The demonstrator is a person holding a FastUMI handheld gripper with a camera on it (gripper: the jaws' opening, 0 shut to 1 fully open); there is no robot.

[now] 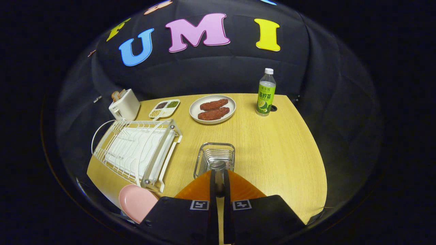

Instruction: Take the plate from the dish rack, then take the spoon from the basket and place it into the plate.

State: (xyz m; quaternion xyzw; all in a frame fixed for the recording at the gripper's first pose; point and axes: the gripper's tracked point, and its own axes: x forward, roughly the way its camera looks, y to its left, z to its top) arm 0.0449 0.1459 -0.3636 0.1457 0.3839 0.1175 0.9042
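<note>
The tongs (218, 177) are pinched on the spoon (218, 166), its bowl poking up over the wire basket (214, 157) mid-tabletop (272, 153). The pink plate (136, 200) sits at the near left edge, just beside the white dish rack (136, 151).

Wooden table (279, 149), black cloth wall (211, 71)

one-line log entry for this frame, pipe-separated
claw: shut on spoon | spoon: over basket | plate: on table, near-left of dish rack | step: spoon to plate pending
</note>
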